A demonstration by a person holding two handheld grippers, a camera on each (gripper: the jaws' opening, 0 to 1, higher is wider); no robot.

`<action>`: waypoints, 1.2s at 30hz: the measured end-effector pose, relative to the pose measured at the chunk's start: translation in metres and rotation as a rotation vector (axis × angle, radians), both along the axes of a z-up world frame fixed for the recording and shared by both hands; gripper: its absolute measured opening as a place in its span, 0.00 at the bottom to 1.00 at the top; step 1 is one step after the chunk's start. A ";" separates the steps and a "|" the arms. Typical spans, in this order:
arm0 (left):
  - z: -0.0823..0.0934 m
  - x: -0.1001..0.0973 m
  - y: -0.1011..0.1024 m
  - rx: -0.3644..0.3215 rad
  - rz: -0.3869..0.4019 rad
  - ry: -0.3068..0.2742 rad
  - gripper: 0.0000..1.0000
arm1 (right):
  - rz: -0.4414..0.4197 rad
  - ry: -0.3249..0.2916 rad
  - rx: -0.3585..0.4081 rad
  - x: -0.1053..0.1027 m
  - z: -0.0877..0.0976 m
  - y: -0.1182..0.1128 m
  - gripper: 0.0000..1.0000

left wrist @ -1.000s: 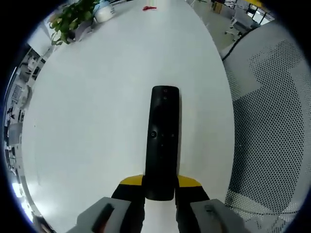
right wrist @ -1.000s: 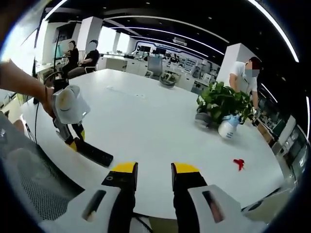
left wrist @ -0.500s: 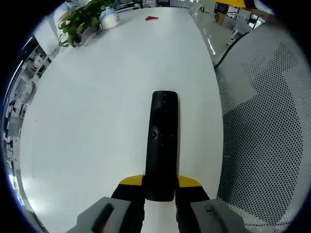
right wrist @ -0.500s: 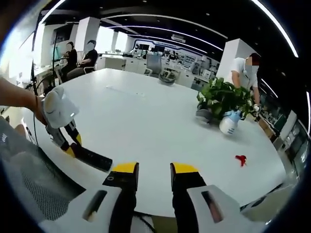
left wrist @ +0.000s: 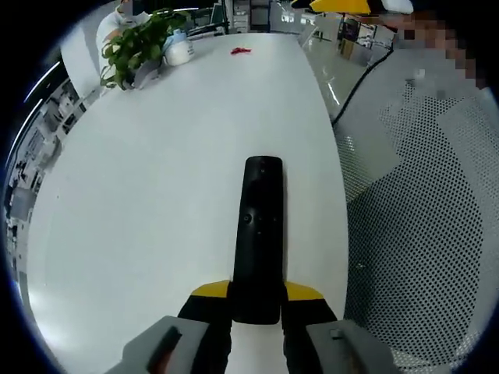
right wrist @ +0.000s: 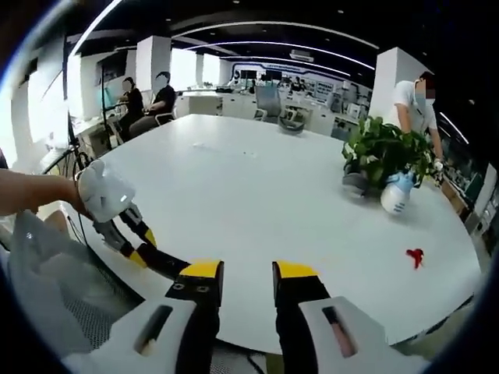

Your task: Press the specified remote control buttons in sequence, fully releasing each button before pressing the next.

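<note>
Left gripper (left wrist: 256, 300) stays clamped on the remote (left wrist: 257, 234), now lifted nearer the table (left wrist: 156, 195) edge; right gripper (right wrist: 238, 280), jaws slightly parted and empty, hovers beside it, no button pressed yet.

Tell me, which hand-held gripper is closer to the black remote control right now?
Left. The left hand-held gripper clamps the remote control by its near end. The right hand-held gripper hovers beside it with nothing between its jaws.
</note>
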State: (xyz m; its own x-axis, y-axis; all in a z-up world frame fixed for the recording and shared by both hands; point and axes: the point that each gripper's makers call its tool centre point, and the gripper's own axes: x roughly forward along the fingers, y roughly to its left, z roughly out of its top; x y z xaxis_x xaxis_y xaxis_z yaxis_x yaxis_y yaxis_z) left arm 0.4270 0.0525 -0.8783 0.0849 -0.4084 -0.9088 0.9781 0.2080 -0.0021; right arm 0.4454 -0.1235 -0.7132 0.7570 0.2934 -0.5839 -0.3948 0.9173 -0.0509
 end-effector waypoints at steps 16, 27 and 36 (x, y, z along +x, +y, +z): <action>0.001 -0.005 -0.003 -0.081 0.026 -0.032 0.24 | 0.115 0.134 0.101 0.051 -0.029 0.062 0.11; 0.002 -0.006 -0.003 -0.148 0.025 -0.053 0.24 | 0.094 0.272 0.120 0.056 -0.081 0.064 0.00; 0.001 -0.006 -0.005 -0.138 0.020 -0.045 0.24 | 0.131 0.401 0.159 0.034 -0.112 0.067 0.00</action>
